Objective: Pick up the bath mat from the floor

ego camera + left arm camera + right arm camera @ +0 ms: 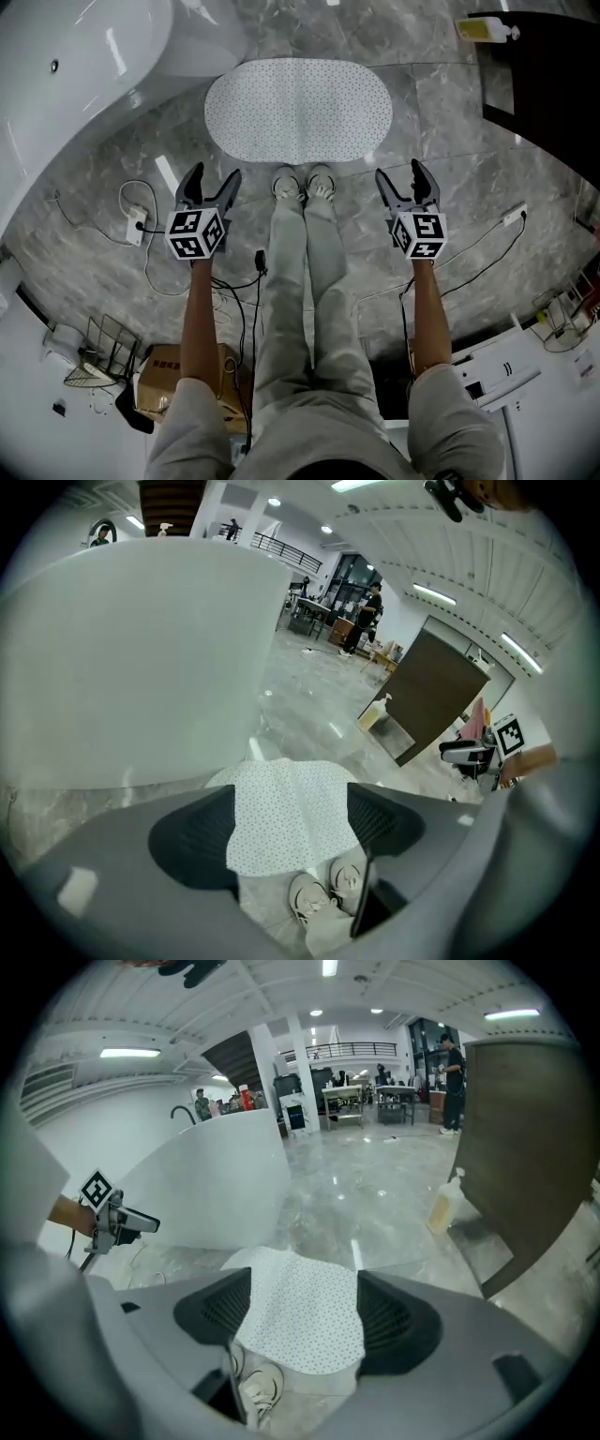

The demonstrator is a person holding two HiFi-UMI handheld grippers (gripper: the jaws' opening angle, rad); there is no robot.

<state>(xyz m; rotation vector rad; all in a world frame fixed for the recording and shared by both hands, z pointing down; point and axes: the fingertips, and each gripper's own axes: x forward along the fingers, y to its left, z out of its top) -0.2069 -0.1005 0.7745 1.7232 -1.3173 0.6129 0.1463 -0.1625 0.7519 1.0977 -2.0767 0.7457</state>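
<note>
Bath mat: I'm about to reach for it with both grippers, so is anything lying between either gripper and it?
Nothing visible does. Bare marble floor lies between the bath mat and the open left gripper and right gripper. The person's shoes stand at its near edge, between the grippers, off both paths.

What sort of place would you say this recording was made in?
Most likely a bathroom mock-up inside a large open hall: a white bathtub stands beside an oval bath mat on a marble-look floor, while the right gripper view shows desks and people beyond it.
</note>
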